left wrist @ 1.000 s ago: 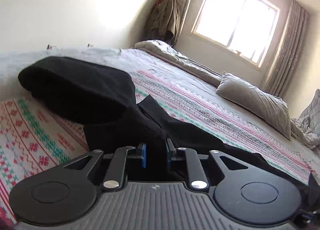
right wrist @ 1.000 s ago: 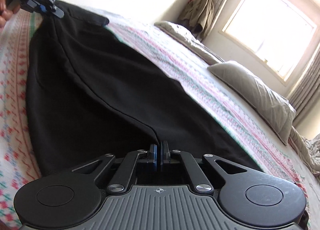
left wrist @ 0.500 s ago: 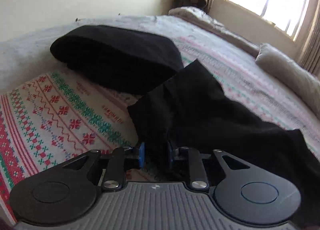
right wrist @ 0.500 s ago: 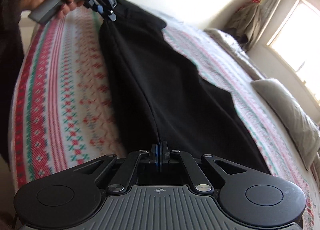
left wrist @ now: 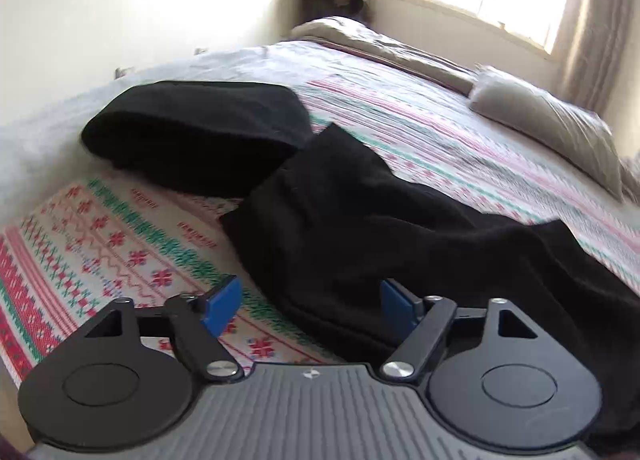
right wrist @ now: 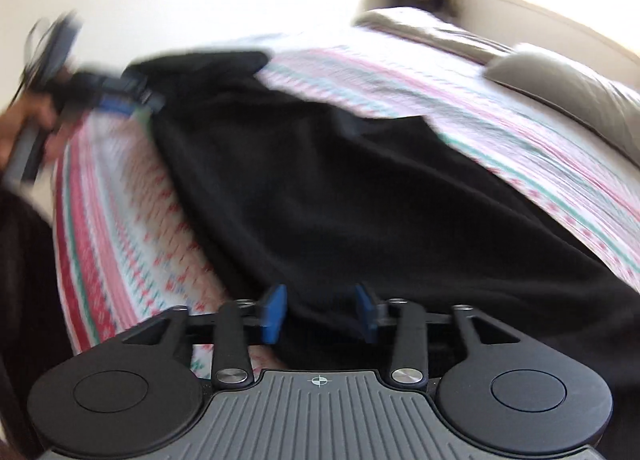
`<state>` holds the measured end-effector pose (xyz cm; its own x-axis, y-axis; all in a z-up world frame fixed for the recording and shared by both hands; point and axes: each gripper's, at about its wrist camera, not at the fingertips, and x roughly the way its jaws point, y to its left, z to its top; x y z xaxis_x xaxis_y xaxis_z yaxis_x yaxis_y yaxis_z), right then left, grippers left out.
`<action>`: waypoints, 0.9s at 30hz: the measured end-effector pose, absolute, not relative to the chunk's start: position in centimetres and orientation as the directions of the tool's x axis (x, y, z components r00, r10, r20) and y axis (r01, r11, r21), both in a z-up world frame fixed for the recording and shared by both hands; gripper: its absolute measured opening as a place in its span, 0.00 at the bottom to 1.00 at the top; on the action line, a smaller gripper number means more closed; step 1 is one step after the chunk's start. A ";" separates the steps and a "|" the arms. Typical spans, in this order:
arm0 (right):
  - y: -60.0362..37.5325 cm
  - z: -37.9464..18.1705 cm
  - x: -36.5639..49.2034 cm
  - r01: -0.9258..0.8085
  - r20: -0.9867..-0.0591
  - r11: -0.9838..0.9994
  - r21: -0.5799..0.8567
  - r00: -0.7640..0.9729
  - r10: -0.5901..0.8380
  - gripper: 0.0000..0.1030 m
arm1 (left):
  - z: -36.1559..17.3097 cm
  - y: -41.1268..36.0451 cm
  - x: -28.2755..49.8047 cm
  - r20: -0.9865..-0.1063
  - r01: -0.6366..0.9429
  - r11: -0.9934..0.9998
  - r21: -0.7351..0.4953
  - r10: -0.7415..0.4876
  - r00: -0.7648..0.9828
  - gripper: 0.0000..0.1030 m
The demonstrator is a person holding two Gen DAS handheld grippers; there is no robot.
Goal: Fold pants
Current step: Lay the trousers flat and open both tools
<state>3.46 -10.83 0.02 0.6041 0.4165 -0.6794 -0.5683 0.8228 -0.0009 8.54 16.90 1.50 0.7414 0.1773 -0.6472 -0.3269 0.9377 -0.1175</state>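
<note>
Black pants (left wrist: 360, 220) lie stretched along the patterned bedspread (left wrist: 120, 244); they also fill the middle of the right wrist view (right wrist: 340, 200). My left gripper (left wrist: 310, 306) is open, its blue pads apart, just above one end of the pants and holding nothing. My right gripper (right wrist: 320, 312) is open over the other end, with the cloth lying between its pads. The left gripper also shows, blurred, in the right wrist view (right wrist: 132, 100) at the far end of the pants, held by a hand.
A second folded black garment (left wrist: 200, 136) lies just beyond the pants' far end. A grey pillow (left wrist: 552, 128) and a rolled blanket (left wrist: 380, 44) lie farther up the bed. The bed's edge runs along the left (right wrist: 64, 260).
Both grippers have opened and let go of the pants, which now lie flat on the bed. The left gripper has drawn back slightly.
</note>
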 end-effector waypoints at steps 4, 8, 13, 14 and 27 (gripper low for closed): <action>-13.7 1.3 4.1 -0.466 -0.654 0.883 0.054 0.652 0.384 0.58 | 1.5 14.4 9.1 -0.639 -0.234 0.965 -0.116 0.107 0.762 0.88; -15.8 1.8 5.4 -0.320 -0.642 0.947 -0.023 0.731 0.231 0.62 | 1.1 11.1 9.9 -0.636 -0.104 0.984 -0.142 -0.011 0.772 0.90; -19.5 1.5 8.1 -0.121 -0.660 0.992 -0.029 0.748 0.072 0.62 | 0.2 6.0 11.0 -0.655 0.082 0.981 -0.177 -0.180 0.734 0.90; -20.2 1.3 8.7 -0.084 -0.666 0.996 -0.014 0.744 0.053 0.62 | 0.1 5.2 11.1 -0.653 0.110 0.978 -0.175 -0.199 0.730 0.90; -26.5 -2.0 13.6 0.233 -0.708 0.971 0.054 0.695 -0.127 0.49 | -0.9 -3.0 10.8 -0.574 0.414 0.902 -0.123 -0.405 0.712 0.90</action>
<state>13.56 -26.52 -1.98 0.6949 -0.1271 -0.7078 0.2328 0.9710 0.0541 10.82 -3.00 -0.95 0.7117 -0.4047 -0.5741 0.4138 0.9020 -0.1229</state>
